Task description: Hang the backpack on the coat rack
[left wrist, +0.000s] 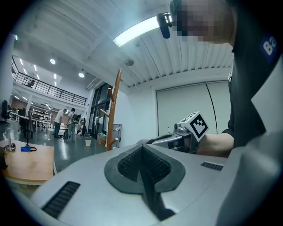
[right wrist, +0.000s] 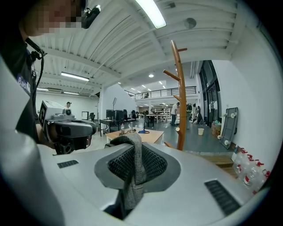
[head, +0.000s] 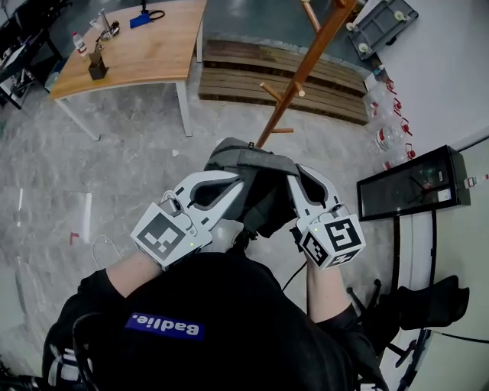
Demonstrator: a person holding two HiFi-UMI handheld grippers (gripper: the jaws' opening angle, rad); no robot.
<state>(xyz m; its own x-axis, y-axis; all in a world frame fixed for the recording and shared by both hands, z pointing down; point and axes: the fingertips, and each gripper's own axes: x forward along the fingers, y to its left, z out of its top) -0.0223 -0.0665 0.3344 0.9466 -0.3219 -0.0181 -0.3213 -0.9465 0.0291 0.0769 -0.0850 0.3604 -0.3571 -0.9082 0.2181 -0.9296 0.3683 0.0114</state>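
Note:
A dark grey backpack [head: 256,187] hangs in front of me, held up between both grippers. My left gripper [head: 235,183] is shut on a thin dark strap [left wrist: 149,190] of the pack. A wider grey strap [right wrist: 134,170] is pinched in my right gripper [head: 299,179], which is also shut. The wooden coat rack [head: 302,72] stands just beyond the pack, its pole leaning up and right with short pegs. It also shows as a brown pole [left wrist: 113,112] ahead of the left gripper [left wrist: 142,152], and the rack [right wrist: 180,101] rises ahead of the right gripper [right wrist: 132,152].
A wooden table [head: 145,46] with small items stands at the far left. Wooden pallets [head: 252,72] lie behind the rack's foot. Water bottles [head: 388,126] line the right wall, beside a black cabinet [head: 412,183]. A grey dolly [head: 382,23] leans at the top right.

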